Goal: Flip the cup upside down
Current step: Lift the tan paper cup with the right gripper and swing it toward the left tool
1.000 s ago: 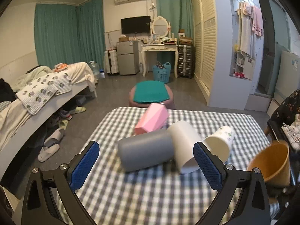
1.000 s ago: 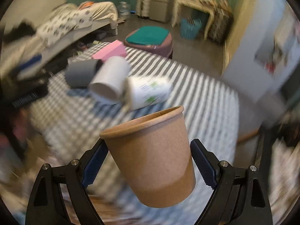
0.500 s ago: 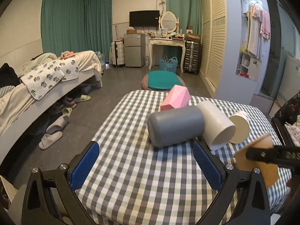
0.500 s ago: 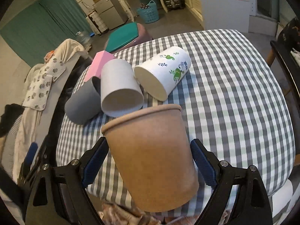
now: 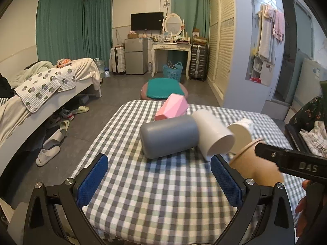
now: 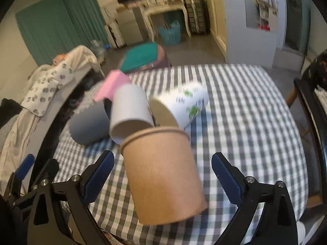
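From the left wrist camera, the left gripper [image 5: 159, 178] hovers over the near part of a table covered in grey-and-white checked cloth [image 5: 155, 202], its blue-padded fingers [image 5: 93, 178] spread wide with nothing between them. Straight ahead of it lies a smooth grey plastic cup [image 5: 168, 135] on its side, base toward the camera. Behind that cup rests a faceted pink cup [image 5: 172, 107], and just right of it a plain white cup [image 5: 213, 134] lies with its mouth facing the gripper. Further right lies a white paper cup with green print [image 5: 241, 131]. Beside the right finger, the brown kraft paper cup [image 5: 255, 169] shows, partly covered by the black body of the right gripper [image 5: 290, 163].

From the right wrist camera, the brown kraft paper cup [image 6: 163, 175] sits between the fingers of the right gripper [image 6: 163, 176], tilted with its rim away from the camera. The blue pads [image 6: 224, 178] stand apart from the cup's walls, with cloth visible in the gaps on both sides, so the jaws are spread and not clamped on it; whether its base touches the table cannot be told. Ahead of it lie the plain white cup [image 6: 129, 110], the printed cup [image 6: 184, 106], the grey cup [image 6: 90, 125] and the pink cup [image 6: 112, 84], all blurred
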A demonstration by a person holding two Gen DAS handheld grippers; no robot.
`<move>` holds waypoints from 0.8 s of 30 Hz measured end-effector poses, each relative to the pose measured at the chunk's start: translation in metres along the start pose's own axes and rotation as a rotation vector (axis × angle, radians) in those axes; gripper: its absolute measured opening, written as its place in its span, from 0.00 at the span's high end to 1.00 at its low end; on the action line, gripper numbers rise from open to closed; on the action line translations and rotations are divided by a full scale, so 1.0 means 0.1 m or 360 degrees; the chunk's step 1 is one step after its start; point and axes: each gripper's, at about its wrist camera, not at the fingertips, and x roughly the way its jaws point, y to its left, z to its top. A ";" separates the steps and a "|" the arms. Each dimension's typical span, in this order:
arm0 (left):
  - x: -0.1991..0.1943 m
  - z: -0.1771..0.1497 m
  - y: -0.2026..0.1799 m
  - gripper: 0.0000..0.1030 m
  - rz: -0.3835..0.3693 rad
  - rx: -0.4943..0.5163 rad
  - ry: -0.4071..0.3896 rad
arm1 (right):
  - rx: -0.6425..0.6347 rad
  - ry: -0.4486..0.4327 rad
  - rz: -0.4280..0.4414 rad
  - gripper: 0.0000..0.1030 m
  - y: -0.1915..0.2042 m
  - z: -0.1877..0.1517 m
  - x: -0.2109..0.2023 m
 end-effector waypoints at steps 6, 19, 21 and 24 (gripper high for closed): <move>-0.23 0.03 -0.34 0.00 -0.0064 0.0026 -0.0048 | -0.0115 -0.0327 -0.0051 0.03 -0.16 -0.03 -0.63; -0.11 -0.33 -1.34 0.00 -0.0226 0.0080 0.0140 | -0.0250 -0.0689 -0.0344 0.02 -0.87 -0.55 -1.31; -0.04 -0.38 -1.40 0.00 -0.0226 0.0048 0.0169 | -0.0236 -0.0675 -0.0342 0.02 -0.95 -0.59 -1.26; 0.10 -0.44 -1.46 0.00 -0.0187 0.0000 0.0192 | -0.0209 -0.0645 -0.0335 0.02 -1.10 -0.63 -1.20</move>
